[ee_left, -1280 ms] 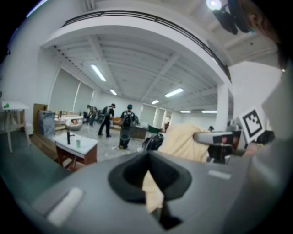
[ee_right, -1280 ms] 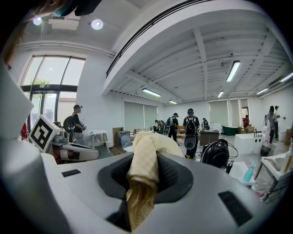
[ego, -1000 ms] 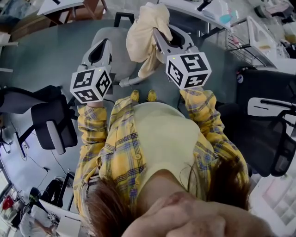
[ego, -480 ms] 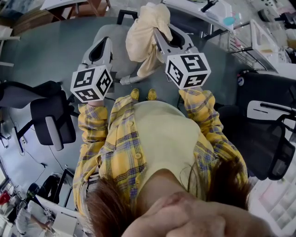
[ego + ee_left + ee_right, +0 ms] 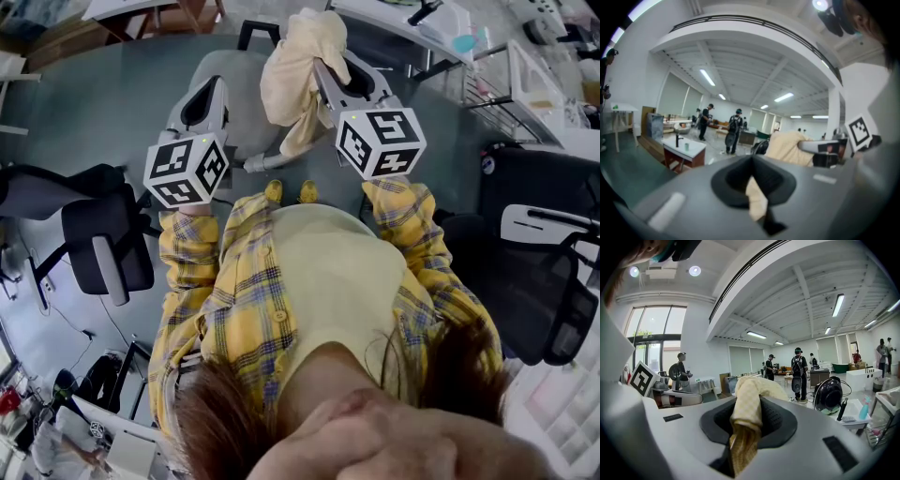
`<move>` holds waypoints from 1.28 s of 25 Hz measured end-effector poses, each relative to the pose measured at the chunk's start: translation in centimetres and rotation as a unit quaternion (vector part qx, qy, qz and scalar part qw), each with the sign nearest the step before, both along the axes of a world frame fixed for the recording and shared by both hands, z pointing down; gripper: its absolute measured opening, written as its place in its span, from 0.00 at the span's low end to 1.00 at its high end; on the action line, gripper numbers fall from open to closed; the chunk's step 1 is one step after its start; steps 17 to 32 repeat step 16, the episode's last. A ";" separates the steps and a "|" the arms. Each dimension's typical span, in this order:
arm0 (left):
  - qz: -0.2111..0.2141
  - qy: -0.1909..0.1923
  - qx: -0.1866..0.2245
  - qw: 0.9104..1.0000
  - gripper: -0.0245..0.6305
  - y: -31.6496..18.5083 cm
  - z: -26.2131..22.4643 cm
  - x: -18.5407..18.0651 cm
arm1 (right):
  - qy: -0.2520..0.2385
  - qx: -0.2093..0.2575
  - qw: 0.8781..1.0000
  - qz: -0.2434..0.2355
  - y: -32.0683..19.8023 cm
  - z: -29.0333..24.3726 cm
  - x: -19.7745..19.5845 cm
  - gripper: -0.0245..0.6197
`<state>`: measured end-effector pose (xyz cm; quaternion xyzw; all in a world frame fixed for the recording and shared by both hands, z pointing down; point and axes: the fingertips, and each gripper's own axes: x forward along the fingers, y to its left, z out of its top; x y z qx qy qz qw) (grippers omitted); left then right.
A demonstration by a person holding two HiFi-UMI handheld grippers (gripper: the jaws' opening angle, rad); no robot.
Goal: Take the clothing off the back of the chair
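The cream clothing point(image 5: 291, 75) hangs bunched in the air, clear of the light grey chair point(image 5: 242, 108) below it. My right gripper point(image 5: 320, 64) is shut on it. In the right gripper view the cloth point(image 5: 751, 397) runs through the slit between the jaws of the right gripper point(image 5: 750, 409). My left gripper point(image 5: 215, 86) is level with it to the left, apart from the bundle, over the chair. In the left gripper view the jaws of the left gripper point(image 5: 753, 161) stand together with a thin cream sliver in the slit. The clothing point(image 5: 787, 146) shows off to its right.
Black office chairs stand at the left point(image 5: 103, 246) and the right point(image 5: 544, 248) of the person. A wire rack point(image 5: 497, 89) and desks lie beyond the grey chair. Several people stand across the room point(image 5: 800, 373). The person's yellow shoes point(image 5: 289, 192) are near the chair.
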<state>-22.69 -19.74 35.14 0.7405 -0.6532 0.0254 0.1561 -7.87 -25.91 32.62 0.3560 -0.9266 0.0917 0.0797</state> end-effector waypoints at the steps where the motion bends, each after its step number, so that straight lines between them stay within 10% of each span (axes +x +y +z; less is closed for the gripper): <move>1: 0.000 0.000 0.000 1.000 0.04 0.0 0.1 0.0 | -0.001 0.000 1.000 0.000 0.0 0.0 0.0 0.17; 32: -0.003 0.000 0.000 1.000 0.04 0.2 0.2 -0.3 | -0.009 0.007 1.000 -0.005 0.4 -1.1 -0.1 0.17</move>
